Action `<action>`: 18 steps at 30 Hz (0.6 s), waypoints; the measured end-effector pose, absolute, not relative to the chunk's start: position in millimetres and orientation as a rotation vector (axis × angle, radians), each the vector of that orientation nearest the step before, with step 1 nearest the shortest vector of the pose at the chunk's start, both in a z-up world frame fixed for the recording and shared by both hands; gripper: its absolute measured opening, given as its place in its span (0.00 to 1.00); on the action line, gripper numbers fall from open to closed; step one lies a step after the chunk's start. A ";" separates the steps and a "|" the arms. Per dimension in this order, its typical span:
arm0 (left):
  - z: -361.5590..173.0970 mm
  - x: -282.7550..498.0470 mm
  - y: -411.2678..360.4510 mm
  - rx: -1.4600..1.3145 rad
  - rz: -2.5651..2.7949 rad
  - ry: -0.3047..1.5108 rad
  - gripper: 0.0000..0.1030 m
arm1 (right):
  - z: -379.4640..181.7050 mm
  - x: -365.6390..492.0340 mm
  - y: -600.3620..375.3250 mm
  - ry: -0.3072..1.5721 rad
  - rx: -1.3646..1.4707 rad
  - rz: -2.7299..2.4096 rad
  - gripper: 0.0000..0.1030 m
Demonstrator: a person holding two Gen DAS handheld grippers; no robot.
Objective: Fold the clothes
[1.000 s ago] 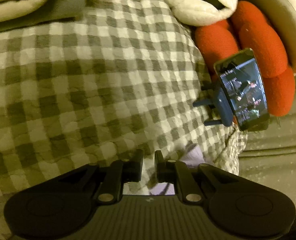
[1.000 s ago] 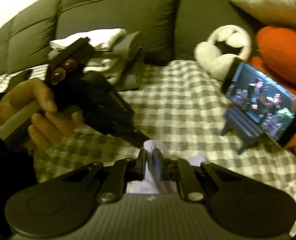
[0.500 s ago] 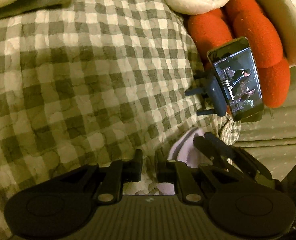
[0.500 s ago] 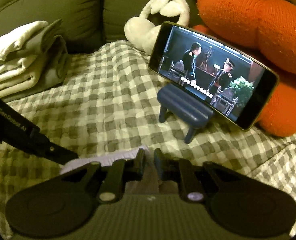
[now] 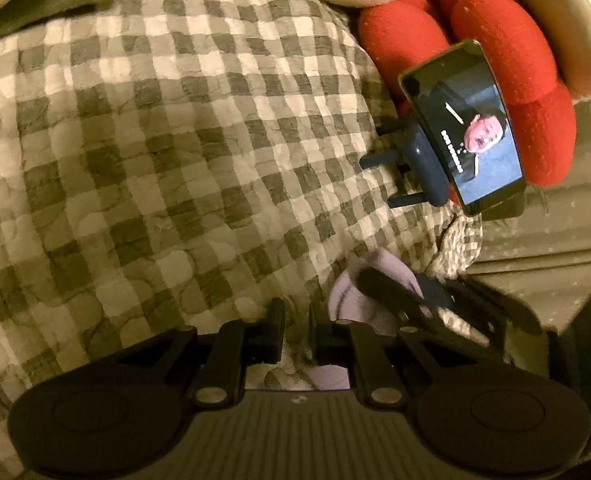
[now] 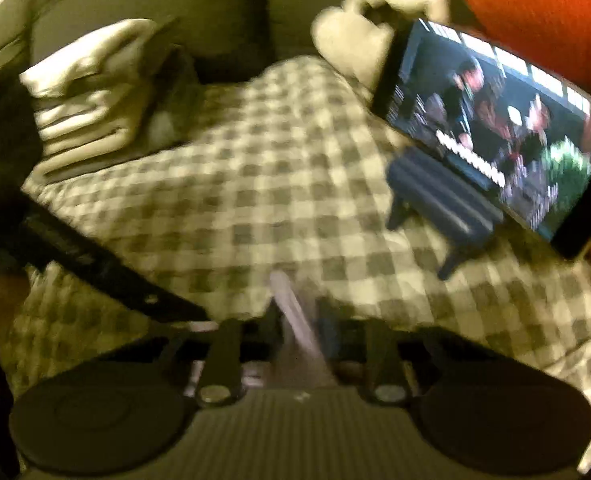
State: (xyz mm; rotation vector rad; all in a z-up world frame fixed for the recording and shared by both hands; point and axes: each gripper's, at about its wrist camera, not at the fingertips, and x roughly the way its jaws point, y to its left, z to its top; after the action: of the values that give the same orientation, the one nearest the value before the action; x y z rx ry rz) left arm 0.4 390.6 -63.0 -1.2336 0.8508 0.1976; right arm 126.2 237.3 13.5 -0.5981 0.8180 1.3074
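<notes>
My right gripper (image 6: 297, 316) is closing on a soft lilac garment (image 6: 295, 320), though blur hides the contact; my left gripper (image 5: 297, 330), nearly pressed together, pinches crinkled checked fabric (image 5: 155, 140), low centre.

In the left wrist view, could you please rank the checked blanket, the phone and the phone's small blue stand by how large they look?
1. checked blanket
2. phone
3. blue stand, partly hidden behind the phone

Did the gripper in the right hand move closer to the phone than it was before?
Yes. In the right wrist view, the phone on its little blue stand now looks bigger and nearer, so the right hand-held gripper has moved toward it across the checked blanket.
</notes>
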 end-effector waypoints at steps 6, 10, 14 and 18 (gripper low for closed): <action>-63.6 1.0 392.9 -1.269 0.191 0.826 0.16 | 23.8 113.4 192.1 0.711 -0.548 1.323 0.15; -57.4 14.5 382.9 -1.209 0.095 0.822 0.22 | 26.1 114.7 166.8 0.694 -0.497 1.319 0.15; -53.1 22.9 375.7 -1.173 0.009 0.817 0.27 | 28.8 109.1 162.1 0.666 -0.478 1.340 0.15; -54.1 25.5 373.2 -1.151 0.009 0.844 0.26 | 33.7 101.4 157.5 0.627 -0.455 1.373 0.15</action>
State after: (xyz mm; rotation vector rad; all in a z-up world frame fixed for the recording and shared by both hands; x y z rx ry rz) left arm 25.5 373.2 -54.1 -1.1507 0.8438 0.0095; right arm 101.4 157.5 33.7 -0.4548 0.6266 1.3726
